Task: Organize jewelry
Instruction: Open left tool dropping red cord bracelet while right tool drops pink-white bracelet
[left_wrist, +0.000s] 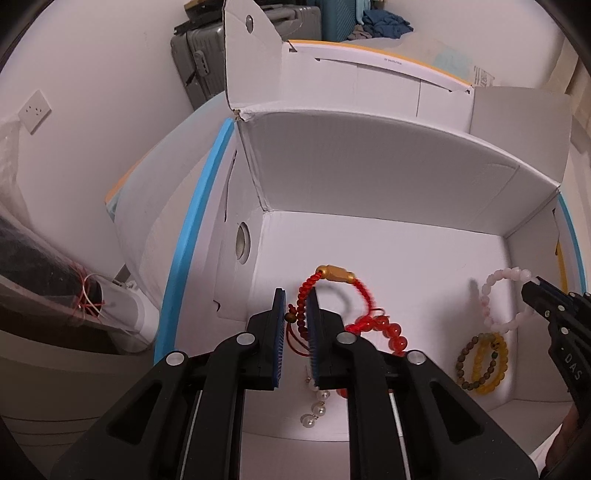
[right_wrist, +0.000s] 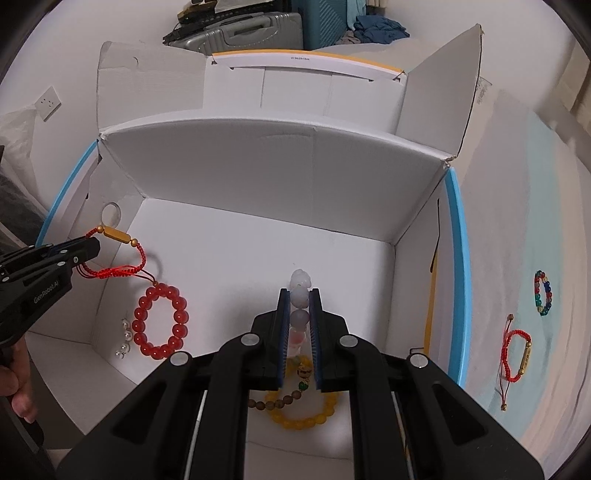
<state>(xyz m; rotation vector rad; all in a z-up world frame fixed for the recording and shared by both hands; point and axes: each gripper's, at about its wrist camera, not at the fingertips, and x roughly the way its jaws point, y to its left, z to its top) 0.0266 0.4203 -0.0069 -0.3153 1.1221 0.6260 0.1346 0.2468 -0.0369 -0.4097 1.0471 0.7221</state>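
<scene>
Jewelry in white box: left claw clenched on red cord bracelet at left wall, pearls and red bead bracelet on floor, right claw clenched on pink bead bracelet above yellow bracelet.

Behind the box you had a grey hard-shell suitcase standing far back, with a teal suitcase to its right and crumpled blue clothes beyond. A wall socket sat far left.
</scene>
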